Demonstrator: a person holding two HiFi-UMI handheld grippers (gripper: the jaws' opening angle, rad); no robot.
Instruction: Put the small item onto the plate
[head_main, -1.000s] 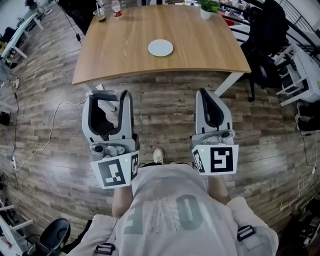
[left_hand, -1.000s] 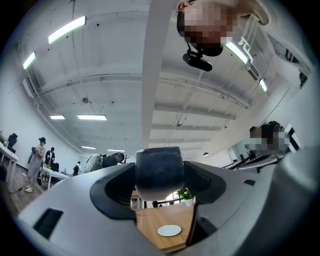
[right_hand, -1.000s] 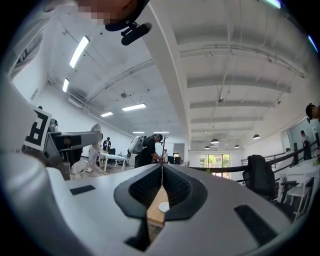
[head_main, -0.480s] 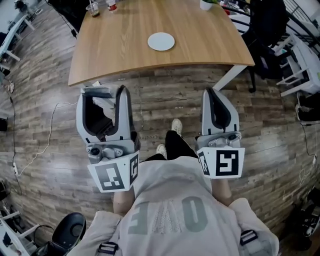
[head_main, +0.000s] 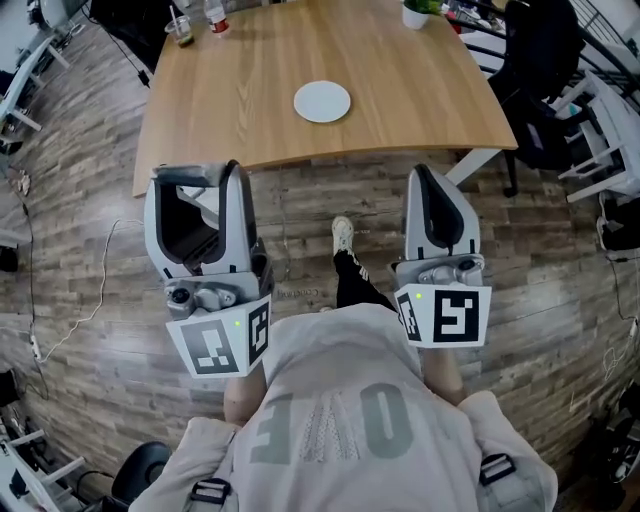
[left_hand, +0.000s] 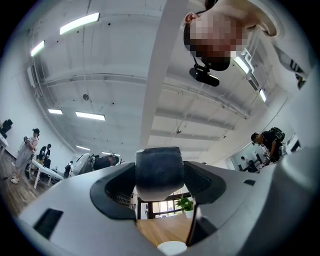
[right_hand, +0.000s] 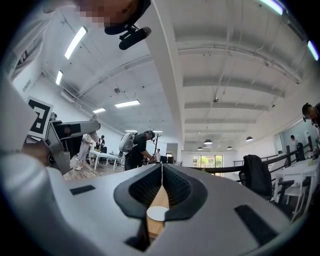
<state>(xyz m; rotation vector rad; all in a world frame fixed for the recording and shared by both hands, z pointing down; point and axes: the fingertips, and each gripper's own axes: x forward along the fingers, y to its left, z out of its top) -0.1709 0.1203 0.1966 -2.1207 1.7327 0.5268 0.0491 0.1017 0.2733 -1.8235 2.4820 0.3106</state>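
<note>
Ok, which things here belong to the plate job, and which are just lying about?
For the job: dark small item, held in the left gripper; white plate on the wooden table; right gripper, shut, empty.
Lying about: potted plant, bottle and cup at the table's far edge; black chair beside the table.

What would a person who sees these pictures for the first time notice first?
In the foreground of the head view, over the wooden floor, the left gripper holds a small dark item between its jaws, and the right gripper beside it is shut on nothing. Ahead, a white plate lies near the middle of the wooden table.
</note>
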